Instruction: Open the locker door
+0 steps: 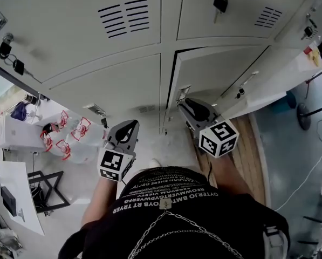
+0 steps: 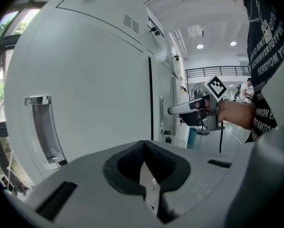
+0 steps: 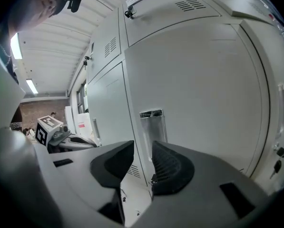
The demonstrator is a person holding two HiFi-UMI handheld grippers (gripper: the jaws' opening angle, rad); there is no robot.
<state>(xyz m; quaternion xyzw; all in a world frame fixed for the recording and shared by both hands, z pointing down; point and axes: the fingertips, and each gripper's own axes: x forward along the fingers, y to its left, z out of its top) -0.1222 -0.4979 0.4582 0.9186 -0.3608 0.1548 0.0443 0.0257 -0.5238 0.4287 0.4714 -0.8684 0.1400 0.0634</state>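
Hanging in the lower row right of centre, the locker door [image 1: 220,72] shows a dark slit [image 1: 175,90] down its left edge — barely cracked, I'd judge — with its recessed handle [image 3: 152,125] just beyond the right gripper [image 3: 142,148], whose jaws stand partly apart on nothing. If they close short of the handle's lip they may slide off the smooth metal, and the door could settle shut. The left gripper [image 2: 144,145], tips together and empty, sits off by the neighbouring locker [image 2: 94,94].

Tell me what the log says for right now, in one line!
right hand-held gripper: open, empty, facing handle | left hand-held gripper: shut, empty | locker door: looks slightly ajar
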